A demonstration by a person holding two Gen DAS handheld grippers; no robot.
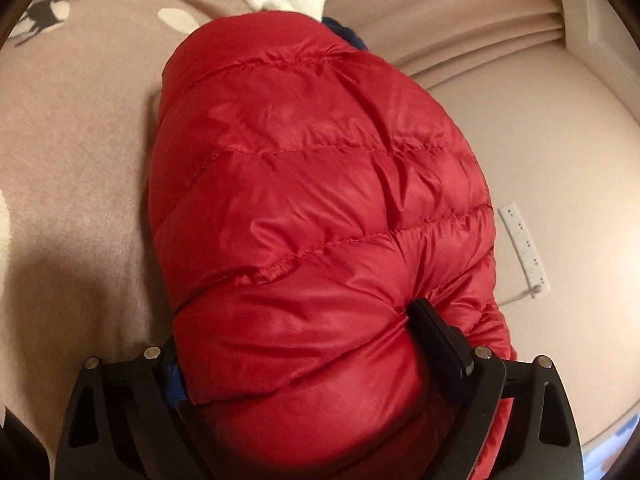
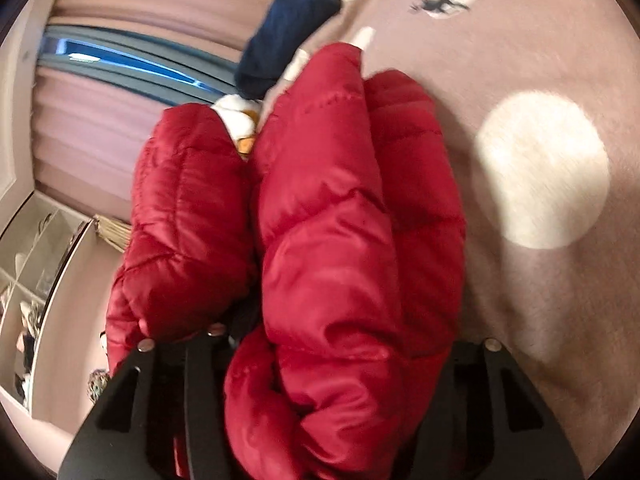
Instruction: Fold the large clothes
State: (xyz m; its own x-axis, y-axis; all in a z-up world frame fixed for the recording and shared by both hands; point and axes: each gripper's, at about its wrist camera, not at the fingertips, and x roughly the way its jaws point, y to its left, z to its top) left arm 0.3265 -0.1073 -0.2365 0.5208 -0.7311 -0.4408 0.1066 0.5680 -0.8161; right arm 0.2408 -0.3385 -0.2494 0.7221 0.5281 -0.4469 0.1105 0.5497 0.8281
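Both tongs grip the red jacket (image 1: 320, 208), bunched on the bedspread (image 1: 80, 160), so a fold is underway; the left gripper (image 1: 304, 360) straddles a thick roll, the right gripper (image 2: 332, 360) pinches a puffy fold; next, probably lay it flat and release.

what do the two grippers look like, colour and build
Both the left gripper and the right gripper are matte black, with angular finger arms that have slot-shaped cutouts and round silver pins at the joints. The left one shows a flat black pad. No cables or markings are visible.
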